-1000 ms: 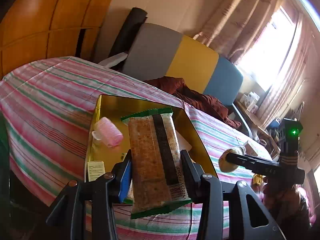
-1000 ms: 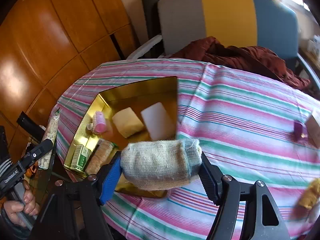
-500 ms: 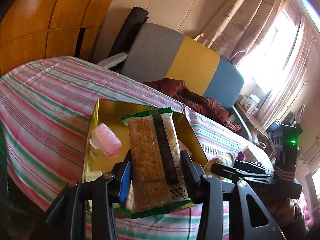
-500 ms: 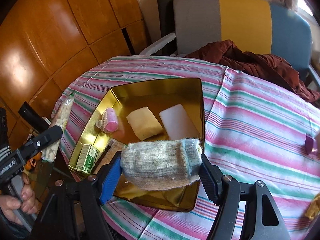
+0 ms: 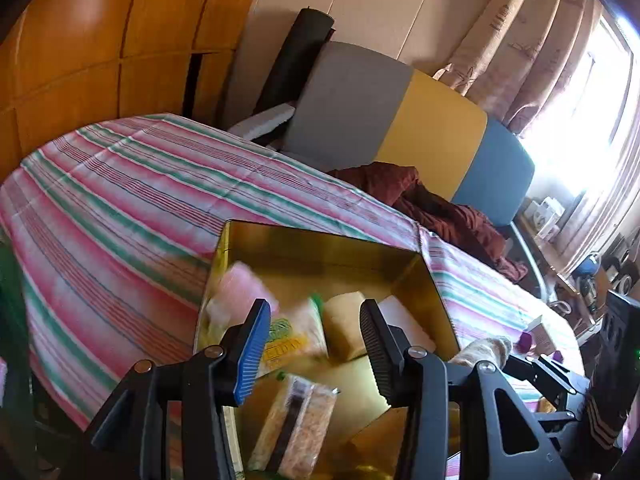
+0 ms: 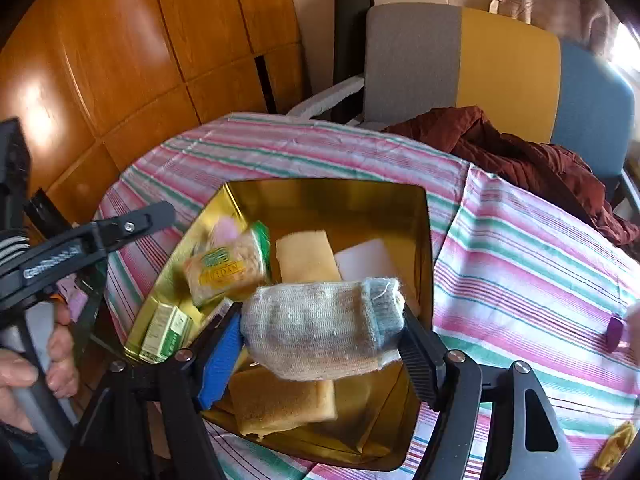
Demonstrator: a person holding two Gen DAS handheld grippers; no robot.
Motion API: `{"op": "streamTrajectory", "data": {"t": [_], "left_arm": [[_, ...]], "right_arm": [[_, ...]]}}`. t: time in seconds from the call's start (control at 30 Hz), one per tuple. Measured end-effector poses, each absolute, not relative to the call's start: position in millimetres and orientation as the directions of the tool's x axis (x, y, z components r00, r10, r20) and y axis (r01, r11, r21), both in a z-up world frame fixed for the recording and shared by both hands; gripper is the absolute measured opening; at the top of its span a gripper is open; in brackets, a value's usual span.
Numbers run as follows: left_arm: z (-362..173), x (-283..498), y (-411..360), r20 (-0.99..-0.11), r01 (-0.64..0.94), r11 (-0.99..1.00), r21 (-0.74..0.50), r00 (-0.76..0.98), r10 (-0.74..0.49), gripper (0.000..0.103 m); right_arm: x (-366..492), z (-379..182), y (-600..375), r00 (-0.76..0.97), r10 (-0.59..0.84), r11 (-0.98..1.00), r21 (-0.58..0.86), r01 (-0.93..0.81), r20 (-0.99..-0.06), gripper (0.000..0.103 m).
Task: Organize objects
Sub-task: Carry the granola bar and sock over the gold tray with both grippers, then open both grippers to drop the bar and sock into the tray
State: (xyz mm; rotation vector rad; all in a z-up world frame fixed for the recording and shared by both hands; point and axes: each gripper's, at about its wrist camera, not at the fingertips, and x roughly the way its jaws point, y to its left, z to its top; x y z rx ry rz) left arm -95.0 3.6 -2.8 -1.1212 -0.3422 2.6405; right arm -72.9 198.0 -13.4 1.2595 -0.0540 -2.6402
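A gold tin tray (image 5: pixel 320 246) (image 6: pixel 426 240) sits on the striped tablecloth. My left gripper (image 5: pixel 314 346) is open and empty over the tray's near left part. The cracker packet (image 6: pixel 228 266) (image 5: pixel 294 334) lies blurred in the tray by a pink roller (image 6: pixel 224 228). My right gripper (image 6: pixel 320 338) is shut on a rolled grey sock (image 6: pixel 320 326) above the tray's near edge. The tray also holds a yellow sponge (image 6: pixel 306 256), a white block (image 6: pixel 366 258), a green box (image 6: pixel 166 326) and another cracker packet (image 5: pixel 296 426).
A grey, yellow and blue chair (image 6: pixel 460 52) with a dark red cloth (image 6: pixel 520 156) stands behind the table. Wooden panels (image 6: pixel 120 48) are at the left. A purple item (image 6: pixel 614 330) and a yellow item (image 6: pixel 616 442) lie on the cloth at the right.
My left gripper opened and the cracker packet dropped into the tray. Both grippers moved closer over the tray. The right still holds the sock.
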Motion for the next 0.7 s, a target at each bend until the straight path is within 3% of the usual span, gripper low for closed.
{"op": "streamTrajectory", "data": {"t": [0.1, 0.13, 0.17, 0.23, 0.7], "left_arm": [[-8.1, -85.3, 1.8, -0.675, -0.142, -0.941, -0.306, -0.666, 0.319, 0.047], [-10.4, -80.5, 1.2, -0.677, -0.142, -0.942, -0.305, -0.663, 0.319, 0.047], [-12.0, -77.5, 0.9, -0.679, -0.141, -0.942, -0.303, -0.662, 0.317, 0.047], [-16.0, -72.7, 1.4, -0.687, -0.14, -0.943, -0.302, -0.654, 0.317, 0.047], [-19.0, -39.6, 13.2, -0.699, -0.155, -0.965, -0.21, -0.666, 0.259, 0.047]], "right_arm": [[-74.3, -23.9, 196.7, -0.608, -0.169, -0.983, 0.086, 0.163, -0.776, 0.076], [-75.4, -26.2, 197.9, -0.605, -0.171, -0.983, 0.091, 0.162, -0.777, 0.082], [-75.7, -27.4, 199.5, -0.605, -0.179, -0.982, 0.1, 0.161, -0.776, 0.094], [-74.1, -25.6, 202.9, -0.624, -0.184, -0.982, 0.112, 0.154, -0.76, 0.1], [-49.1, -23.6, 220.1, -0.629, -0.179, -0.983, 0.156, 0.092, -0.756, 0.103]]}}
